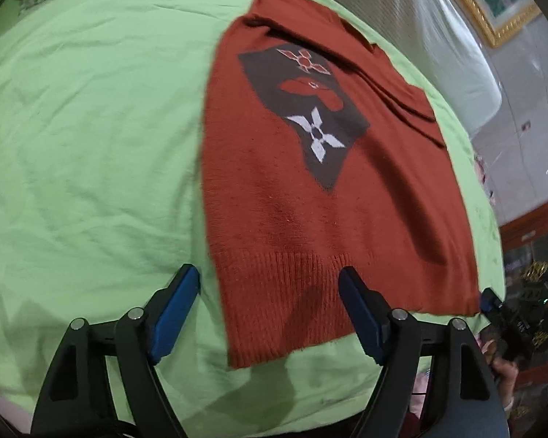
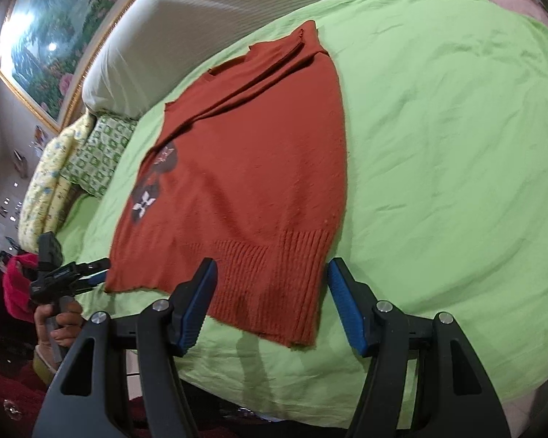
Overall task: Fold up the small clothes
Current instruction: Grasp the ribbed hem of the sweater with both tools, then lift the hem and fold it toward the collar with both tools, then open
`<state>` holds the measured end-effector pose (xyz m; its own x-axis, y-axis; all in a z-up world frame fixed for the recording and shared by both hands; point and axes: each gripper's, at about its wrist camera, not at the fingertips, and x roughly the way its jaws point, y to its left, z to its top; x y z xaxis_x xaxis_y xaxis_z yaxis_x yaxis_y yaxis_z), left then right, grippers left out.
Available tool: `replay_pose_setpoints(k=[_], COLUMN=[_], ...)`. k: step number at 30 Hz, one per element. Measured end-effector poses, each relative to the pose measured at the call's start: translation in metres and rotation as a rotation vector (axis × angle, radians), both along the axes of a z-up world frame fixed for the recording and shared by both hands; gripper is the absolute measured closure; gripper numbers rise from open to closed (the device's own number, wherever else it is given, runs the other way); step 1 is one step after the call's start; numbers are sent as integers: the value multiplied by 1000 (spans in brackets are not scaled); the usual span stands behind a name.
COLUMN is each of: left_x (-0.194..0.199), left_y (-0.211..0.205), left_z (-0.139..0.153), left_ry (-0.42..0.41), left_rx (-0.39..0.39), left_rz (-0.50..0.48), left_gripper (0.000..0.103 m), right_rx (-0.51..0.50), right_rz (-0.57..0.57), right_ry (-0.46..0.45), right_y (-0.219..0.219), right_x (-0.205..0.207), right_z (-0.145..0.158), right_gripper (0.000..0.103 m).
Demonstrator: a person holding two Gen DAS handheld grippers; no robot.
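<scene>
Lengthwise, sweater (image 1: 310,200) flat, ribbed hem nearest, neck far

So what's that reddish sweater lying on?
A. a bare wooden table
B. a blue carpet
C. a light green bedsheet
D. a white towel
C: the sweater lies spread flat on a wrinkled light green bedsheet, which shows on all sides of it in both views.
</scene>
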<state>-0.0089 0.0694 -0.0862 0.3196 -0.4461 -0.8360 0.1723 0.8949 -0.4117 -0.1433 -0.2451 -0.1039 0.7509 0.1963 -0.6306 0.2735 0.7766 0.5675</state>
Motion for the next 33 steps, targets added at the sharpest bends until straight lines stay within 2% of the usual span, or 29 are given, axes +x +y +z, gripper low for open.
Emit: replay_pose_setpoints(k=[3, 5, 6, 8, 9, 11, 12, 13, 18, 19, 21, 24, 29, 32, 33], left_x=[0, 1, 2, 3, 4, 3, 1, -1, -9, -10, -10, -13, -23, -31, -33], left_y=[-11, -16, -17, -17, -15, -12, -11, -9, 11, 12, 11, 11, 16, 27, 29], left_z=[1, -1, -2, -5, -9, -11, -10, -8, -1, 0, 2, 13, 43, 49, 48], left_ry=[-21, -14, -11, -11, -2, -3, -13, -24, -65, -66, -76, -111, -199, -215, -212], left_rx=[37, 23, 11, -38, -75, -100, -110, -121, -193, -186, -174, -202, -291, -322, -319], left_rz=[-18, -37, -44, -47, -47, -26, -19, -9, 66, 72, 71, 67, 64, 79, 86], left_gripper=[41, 62, 67, 88, 89, 92, 93, 93, 94, 94, 94, 95, 95, 95, 95], right_rx=[13, 37, 43, 48, 56, 69, 74, 86, 116, 123, 126, 107, 107, 100, 96], right_rz=[-18, -20, -19, -14, -9, -10, -11, -15, -20, -18, -23, -10, 19, 38, 39], right_ry=[-18, -37, -39, -45, -45, -37, -34, -29, -85, -88, -80, -85, -179, -206, -212], right_y=[0, 1, 1, 3, 4, 1, 1, -1, -7, -9, -11, -9, -10, -12, -14], right_x=[-1, -1, -1, 1, 2, 4, 5, 5, -5, -6, -6, -6, -17, -33, -39], right_z=[-2, -4, -5, -6, -8, -13, -15, -17, -15, -15, -17, -13, 6, 14, 15], right_gripper=[40, 40, 42, 48, 55, 69, 84, 90, 91, 91, 91, 91, 93, 94, 99])
